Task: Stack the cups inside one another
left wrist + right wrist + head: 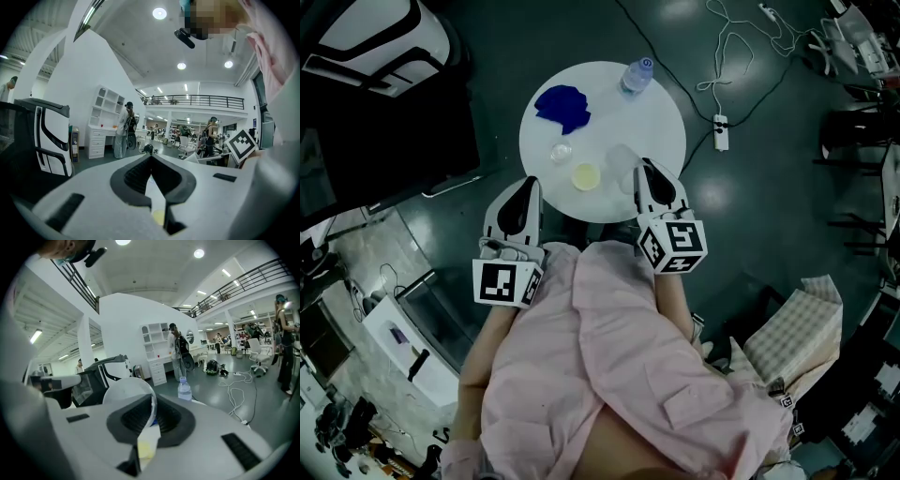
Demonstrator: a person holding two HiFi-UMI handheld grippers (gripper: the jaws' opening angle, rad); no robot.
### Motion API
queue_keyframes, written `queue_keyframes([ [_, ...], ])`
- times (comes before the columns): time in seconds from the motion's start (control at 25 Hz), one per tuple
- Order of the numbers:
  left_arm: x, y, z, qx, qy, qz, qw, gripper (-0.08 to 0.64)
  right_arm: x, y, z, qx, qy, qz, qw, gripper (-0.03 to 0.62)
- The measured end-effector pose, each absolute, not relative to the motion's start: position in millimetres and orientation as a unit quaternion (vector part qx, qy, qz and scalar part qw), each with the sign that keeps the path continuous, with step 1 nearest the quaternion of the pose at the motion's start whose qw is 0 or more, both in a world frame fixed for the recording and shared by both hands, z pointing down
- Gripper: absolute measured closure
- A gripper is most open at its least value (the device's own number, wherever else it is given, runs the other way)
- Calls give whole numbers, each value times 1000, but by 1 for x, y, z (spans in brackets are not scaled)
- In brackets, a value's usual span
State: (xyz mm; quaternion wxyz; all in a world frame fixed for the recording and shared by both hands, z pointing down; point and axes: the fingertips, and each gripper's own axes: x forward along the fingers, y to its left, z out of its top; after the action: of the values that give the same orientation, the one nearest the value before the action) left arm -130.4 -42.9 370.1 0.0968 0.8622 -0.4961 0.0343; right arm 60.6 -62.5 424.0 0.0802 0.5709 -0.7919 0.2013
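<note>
Three cups – large clear cup [127,389] pinched at its rim in right gripper [153,404] jaws over counter [661,117], yellow cup [586,176] and small clear cup [561,150] on counter – left gripper [151,159] jaws closed, empty.

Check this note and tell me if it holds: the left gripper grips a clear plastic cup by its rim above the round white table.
Not quite: the right gripper, not the left gripper, has its fingers closed on the rim of the clear plastic cup, as the right gripper view shows. The cup does hang above the round white table.
</note>
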Motion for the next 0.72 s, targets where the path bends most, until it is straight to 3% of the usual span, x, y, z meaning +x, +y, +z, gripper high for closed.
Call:
queue_keyframes([
  [0.72, -138, -47, 370, 865, -492, 24, 97, 551, 58, -31, 389, 584, -791, 175, 43, 554],
])
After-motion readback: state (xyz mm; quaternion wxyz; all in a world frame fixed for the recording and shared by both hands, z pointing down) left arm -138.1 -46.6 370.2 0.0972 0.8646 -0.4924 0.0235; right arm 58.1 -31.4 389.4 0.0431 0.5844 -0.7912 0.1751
